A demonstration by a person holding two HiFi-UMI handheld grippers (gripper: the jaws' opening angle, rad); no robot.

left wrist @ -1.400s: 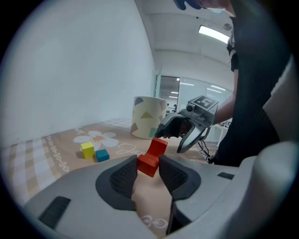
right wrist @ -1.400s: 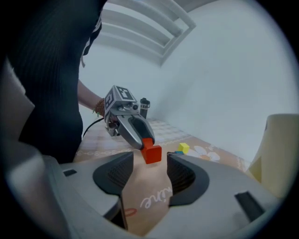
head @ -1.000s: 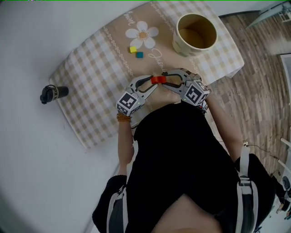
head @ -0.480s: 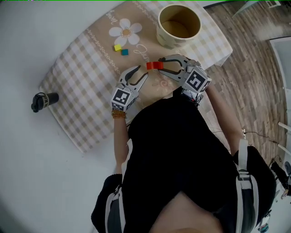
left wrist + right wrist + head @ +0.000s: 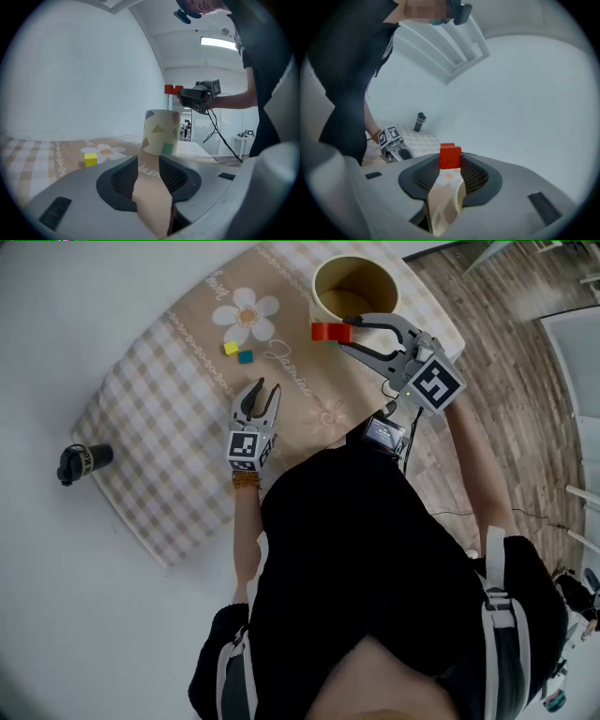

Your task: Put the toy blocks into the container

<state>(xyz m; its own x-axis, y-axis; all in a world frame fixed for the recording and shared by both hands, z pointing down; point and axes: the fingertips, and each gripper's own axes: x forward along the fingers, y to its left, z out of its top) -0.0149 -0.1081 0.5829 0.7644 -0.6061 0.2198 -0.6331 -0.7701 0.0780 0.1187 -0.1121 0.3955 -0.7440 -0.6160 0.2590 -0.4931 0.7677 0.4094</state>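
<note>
Container (image 5: pixel 366 277) on checked cloth (image 5: pixel 159 418), bottle (image 5: pixel 80 462) well apart

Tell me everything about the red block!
The red block is small and plain bright red, blocky with a little notch on top. It looks like plastic or painted wood. The right hand-held gripper pinches it between its jaw tips, and only those pads touch it. It is held up in the air, higher than the rim of the cream container and just beside it, not inside yet.

White surface (image 5: pixel 56 334), perhaps table, bears checked mat (image 5: pixel 159 418), dark bottle (image 5: pixel 82 462); mat bears container (image 5: pixel 319 307), blocks (image 5: pixel 231 348).
</note>
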